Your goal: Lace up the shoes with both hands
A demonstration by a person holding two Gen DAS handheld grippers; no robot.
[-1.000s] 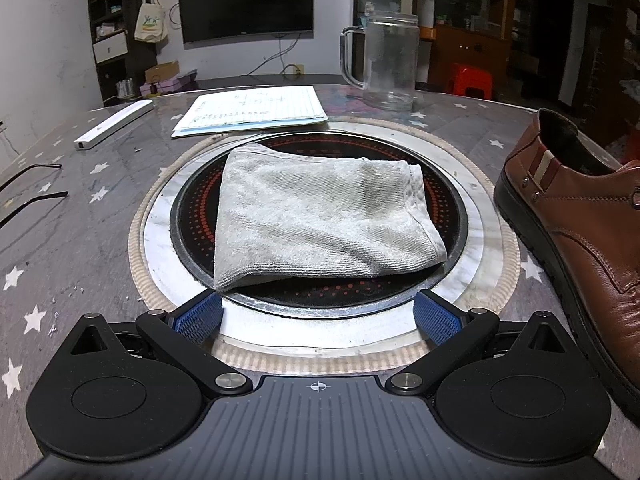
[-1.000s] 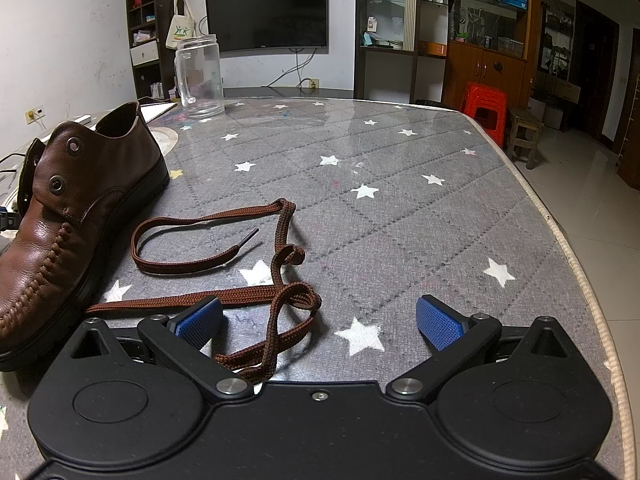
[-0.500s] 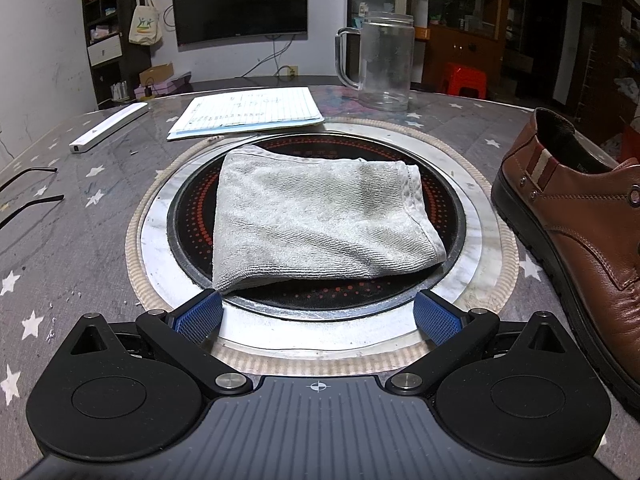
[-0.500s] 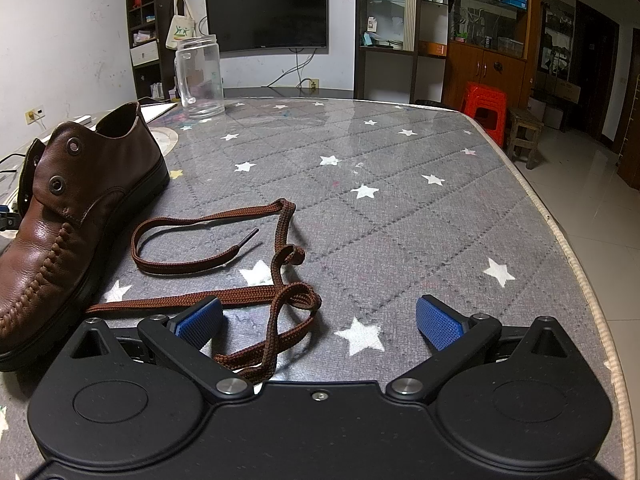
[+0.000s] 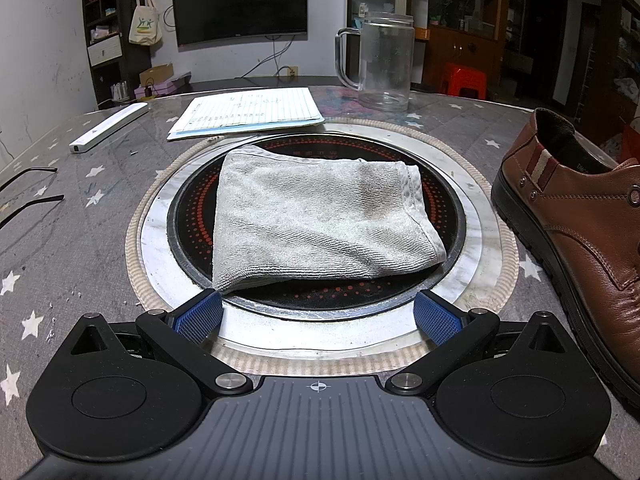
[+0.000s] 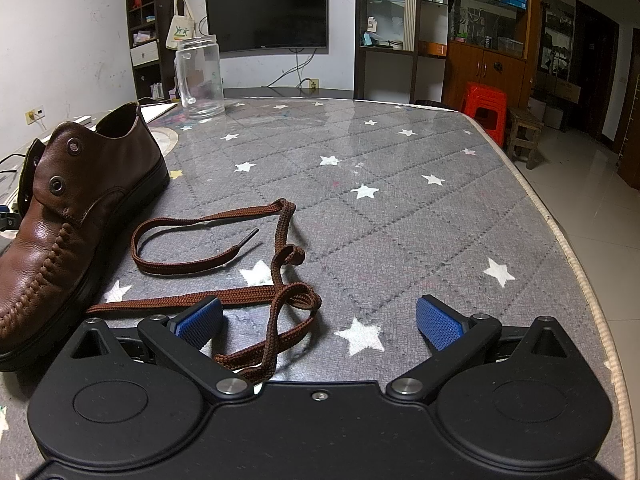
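A brown leather shoe (image 6: 76,216) with empty metal eyelets stands at the left of the right wrist view; it also shows at the right edge of the left wrist view (image 5: 580,232). A loose brown shoelace (image 6: 256,280) lies coiled on the table beside the shoe, one part running under my right gripper's left finger. My right gripper (image 6: 319,318) is open and empty, low over the lace. My left gripper (image 5: 318,314) is open and empty, at the near rim of a round cooktop, left of the shoe.
A grey folded towel (image 5: 320,220) lies on the round black cooktop (image 5: 448,216). Behind it are a paper sheet (image 5: 248,114), a clear glass jug (image 5: 384,66) and a white bar (image 5: 108,128). The table's right edge (image 6: 560,232) drops to the floor.
The left wrist view has shifted slightly, with the left gripper drifting a little to the right. The right gripper, lace and shoe have not moved.
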